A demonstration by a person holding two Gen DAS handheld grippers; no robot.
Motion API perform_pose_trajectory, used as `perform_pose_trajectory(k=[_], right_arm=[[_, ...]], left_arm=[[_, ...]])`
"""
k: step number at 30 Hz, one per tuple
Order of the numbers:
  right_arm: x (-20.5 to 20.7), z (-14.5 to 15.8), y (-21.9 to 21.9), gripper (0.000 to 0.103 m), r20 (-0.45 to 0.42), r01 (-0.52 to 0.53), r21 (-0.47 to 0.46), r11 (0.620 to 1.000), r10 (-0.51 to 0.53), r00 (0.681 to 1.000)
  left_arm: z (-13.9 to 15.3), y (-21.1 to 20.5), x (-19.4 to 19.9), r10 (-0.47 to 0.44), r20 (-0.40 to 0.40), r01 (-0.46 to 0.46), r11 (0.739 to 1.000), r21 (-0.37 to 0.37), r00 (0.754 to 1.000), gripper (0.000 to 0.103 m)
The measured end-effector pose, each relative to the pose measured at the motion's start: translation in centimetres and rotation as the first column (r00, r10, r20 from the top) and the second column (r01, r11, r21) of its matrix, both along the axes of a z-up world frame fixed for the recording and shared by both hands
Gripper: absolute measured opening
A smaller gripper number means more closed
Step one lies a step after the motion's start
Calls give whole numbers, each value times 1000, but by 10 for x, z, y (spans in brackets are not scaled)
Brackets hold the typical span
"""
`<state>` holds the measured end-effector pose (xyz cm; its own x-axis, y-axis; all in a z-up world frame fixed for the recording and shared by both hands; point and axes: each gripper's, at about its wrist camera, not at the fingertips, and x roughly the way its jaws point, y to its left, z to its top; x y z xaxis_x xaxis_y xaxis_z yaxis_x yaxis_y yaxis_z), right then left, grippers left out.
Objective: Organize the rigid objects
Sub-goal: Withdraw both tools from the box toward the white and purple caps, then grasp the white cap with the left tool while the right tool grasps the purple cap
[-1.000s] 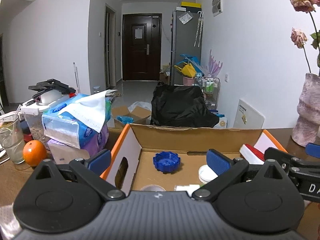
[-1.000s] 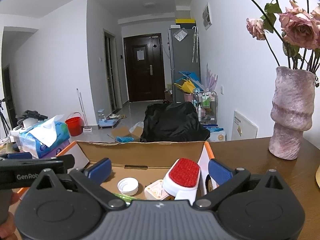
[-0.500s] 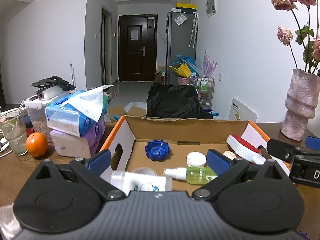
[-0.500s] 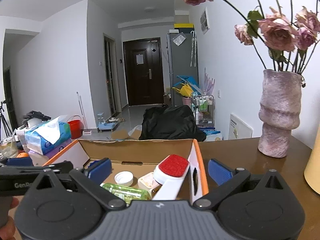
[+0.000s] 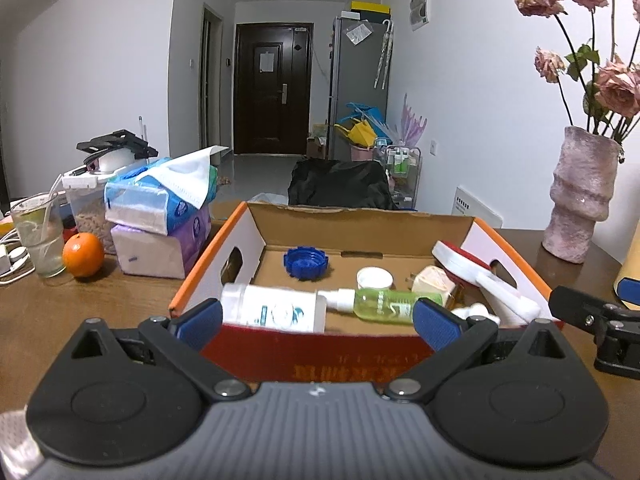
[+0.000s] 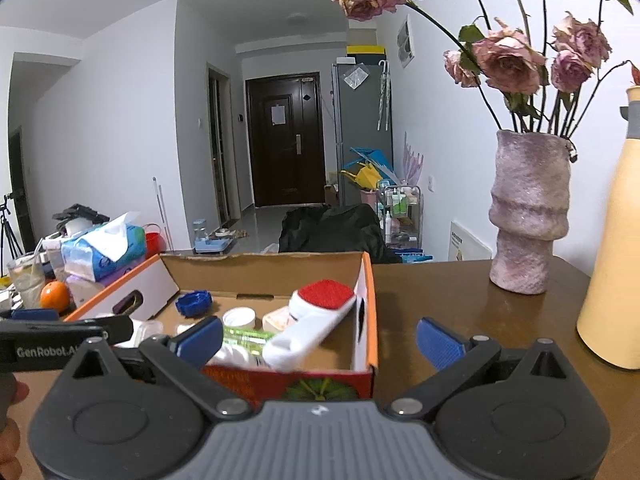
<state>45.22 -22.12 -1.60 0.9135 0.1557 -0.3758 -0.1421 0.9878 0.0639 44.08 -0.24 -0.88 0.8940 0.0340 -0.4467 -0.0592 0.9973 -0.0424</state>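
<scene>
Both my claws, left (image 5: pixel 318 316) and right (image 6: pixel 320 338), gape wide and empty before the box (image 5: pixel 312 350), its items (image 5: pixel 384 304) collected inside.

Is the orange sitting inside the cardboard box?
No, the orange rests on the wooden table to the left of the cardboard box, beside a clear cup, outside the box's walls.
</scene>
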Motion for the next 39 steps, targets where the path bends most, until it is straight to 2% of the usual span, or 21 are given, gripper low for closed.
perform_pose_trajectory(k=[8,18,26,30,35,37,39], right_arm=[[-30,-10,-11,103,-37,-3,-11,1000,2,999],[-63,-36,-18,103,-123,-15,-50,999,9,992],[-70,-54,-20,101,-178,-8,-70,997,-5,984],[-66,-60,-19,94,-207,-16,-66,998,2,978],[-62,-65,-15,90,-216,-26,-65,998,12,976],[-59,-67,-14,83,-226,-31,-63,998,16,974],[-56,-68,-14,66,-244,-50,-46,998,37,969]], left_arm=[[-10,-7,-25,-19,-42,19,1000,-4,999,103],[-24,-16,-53,-34,-99,35,999,6,994,103],[-32,-17,-70,-38,-135,39,999,4,990,103],[-33,-18,-74,-37,-142,38,999,5,989,103],[-36,-18,-73,-38,-156,39,999,4,987,103],[-37,-19,-72,-38,-161,40,999,5,986,103],[-38,-19,-72,-41,-164,42,999,5,986,103]])
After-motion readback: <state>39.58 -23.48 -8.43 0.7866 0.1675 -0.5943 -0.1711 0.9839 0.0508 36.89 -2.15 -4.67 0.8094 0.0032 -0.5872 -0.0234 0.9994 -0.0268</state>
